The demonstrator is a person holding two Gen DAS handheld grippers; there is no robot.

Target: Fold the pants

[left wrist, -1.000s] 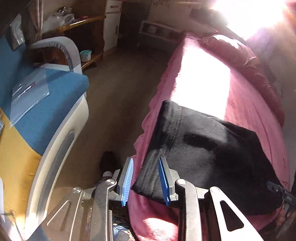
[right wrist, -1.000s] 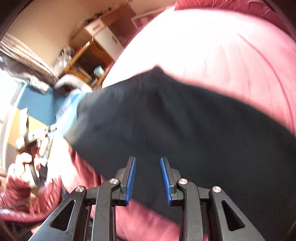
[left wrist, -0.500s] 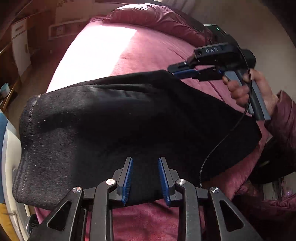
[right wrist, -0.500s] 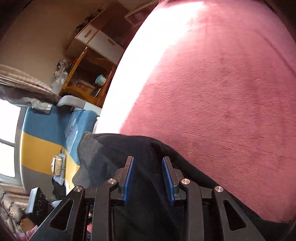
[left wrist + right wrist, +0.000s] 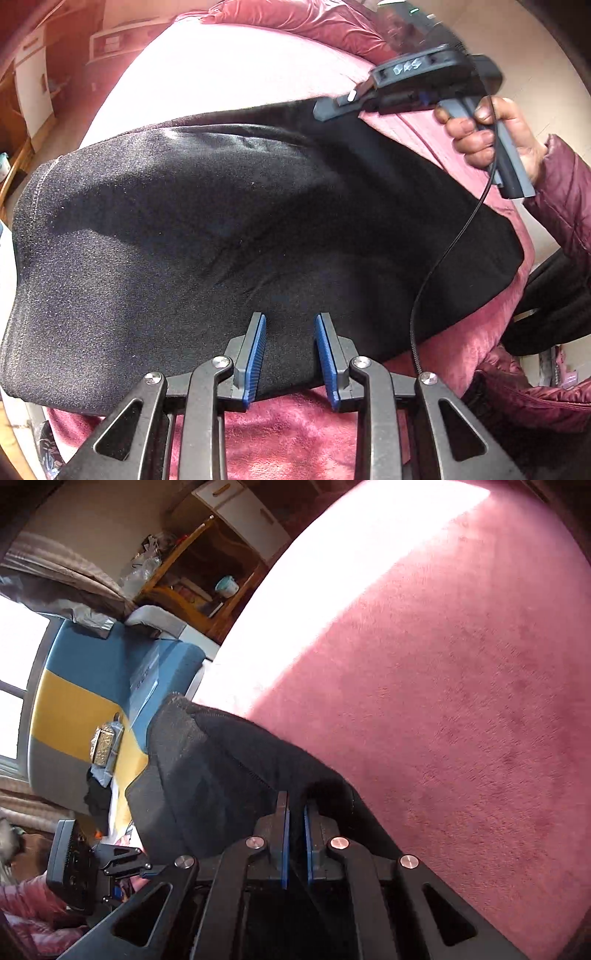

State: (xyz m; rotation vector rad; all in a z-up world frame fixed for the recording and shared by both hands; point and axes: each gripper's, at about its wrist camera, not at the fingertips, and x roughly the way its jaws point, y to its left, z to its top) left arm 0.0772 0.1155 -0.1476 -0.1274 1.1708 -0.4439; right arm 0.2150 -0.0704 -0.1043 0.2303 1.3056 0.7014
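The black pants (image 5: 236, 236) lie folded on a pink bedspread (image 5: 229, 74). My left gripper (image 5: 290, 325) is open, its blue pads over the near edge of the pants, holding nothing. My right gripper (image 5: 294, 812) is shut on the far edge of the black pants (image 5: 221, 768), with cloth pinched between the pads. In the left wrist view the right gripper (image 5: 332, 109) sits at the far right edge of the pants, held by a hand (image 5: 484, 133).
A blue and yellow armchair (image 5: 85, 701) stands left of the bed. Wooden shelves (image 5: 192, 572) with clutter and a white cabinet (image 5: 243, 506) are beyond it. A cable (image 5: 443, 258) hangs from the right gripper across the pants. The pink bedspread (image 5: 443, 664) extends far.
The right gripper has closed on the far edge of the pants. The left gripper swung from the bed's side to face across the pants and stays open.
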